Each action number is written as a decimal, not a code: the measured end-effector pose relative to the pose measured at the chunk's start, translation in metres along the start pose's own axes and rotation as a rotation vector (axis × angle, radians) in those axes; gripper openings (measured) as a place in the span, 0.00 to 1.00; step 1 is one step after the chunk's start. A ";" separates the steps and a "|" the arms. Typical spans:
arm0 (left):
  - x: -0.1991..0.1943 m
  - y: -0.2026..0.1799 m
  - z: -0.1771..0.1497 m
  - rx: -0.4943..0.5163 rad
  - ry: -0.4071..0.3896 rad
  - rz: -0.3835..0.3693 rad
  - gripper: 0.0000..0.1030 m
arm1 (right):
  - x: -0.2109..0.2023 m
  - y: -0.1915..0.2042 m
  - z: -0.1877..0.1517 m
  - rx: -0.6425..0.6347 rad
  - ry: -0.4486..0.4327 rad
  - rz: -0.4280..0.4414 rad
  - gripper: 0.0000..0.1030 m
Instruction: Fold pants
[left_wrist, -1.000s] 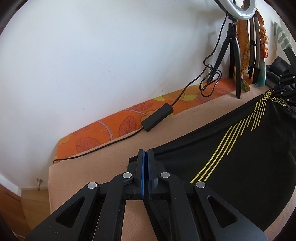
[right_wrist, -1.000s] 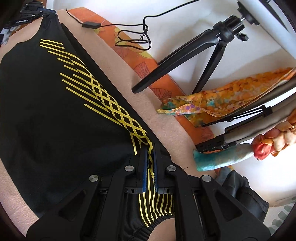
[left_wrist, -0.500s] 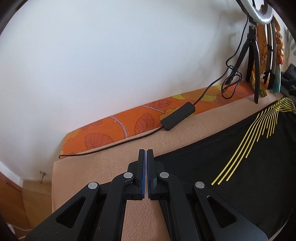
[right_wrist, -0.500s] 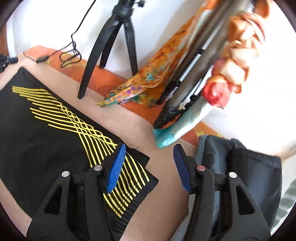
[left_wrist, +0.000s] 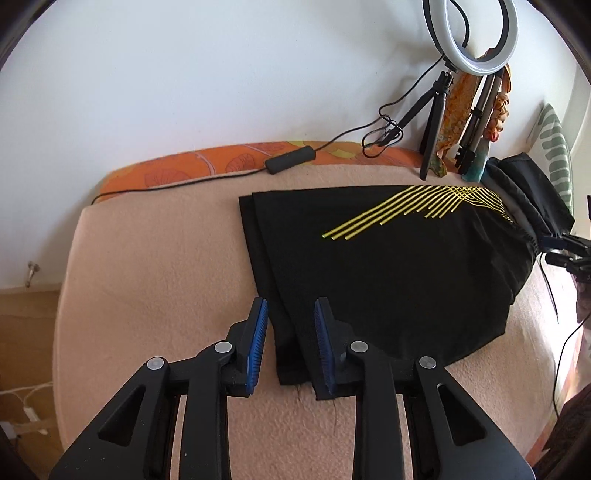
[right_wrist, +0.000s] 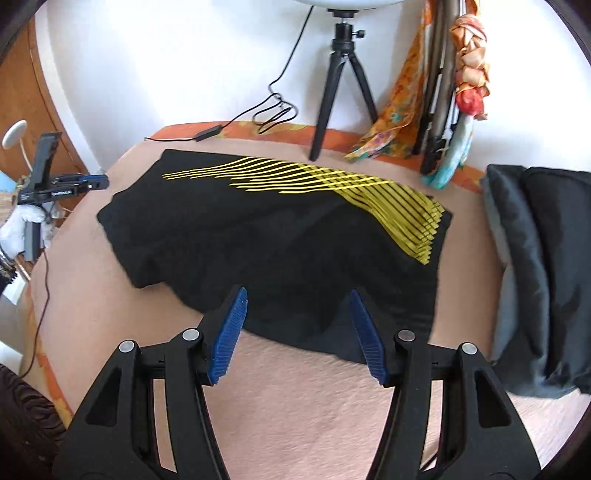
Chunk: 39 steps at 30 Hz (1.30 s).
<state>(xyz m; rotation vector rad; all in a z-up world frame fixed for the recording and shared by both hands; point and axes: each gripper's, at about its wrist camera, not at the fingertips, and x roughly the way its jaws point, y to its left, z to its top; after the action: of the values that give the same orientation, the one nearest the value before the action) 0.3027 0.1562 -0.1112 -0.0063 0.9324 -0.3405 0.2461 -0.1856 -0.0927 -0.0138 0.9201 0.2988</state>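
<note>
Presently black pants (left_wrist: 388, 266) are laid lengthwise between both wide-parted grippers, hem corner straddled by left gripper (left_wrist: 290, 341), right gripper (right_wrist: 299, 332) empty.

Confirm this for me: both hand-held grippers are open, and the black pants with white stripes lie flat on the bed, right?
Not quite. The stripes on the pants are yellow, not white, as the right wrist view shows. The rest holds: left hand-held gripper and right hand-held gripper are open, pants flat on the bed.
</note>
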 end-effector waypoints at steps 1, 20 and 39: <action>0.002 -0.001 -0.006 -0.013 0.008 -0.014 0.24 | 0.002 0.010 -0.004 0.001 0.012 0.031 0.58; 0.029 0.016 -0.026 -0.161 -0.010 -0.121 0.32 | 0.089 0.119 -0.011 0.130 0.097 0.294 0.58; -0.003 0.041 -0.018 -0.156 -0.001 0.006 0.07 | 0.078 0.140 -0.008 0.141 0.127 0.389 0.15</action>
<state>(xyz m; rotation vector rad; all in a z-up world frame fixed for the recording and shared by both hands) 0.2984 0.1986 -0.1258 -0.1463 0.9563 -0.2612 0.2472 -0.0328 -0.1428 0.2817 1.0666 0.5982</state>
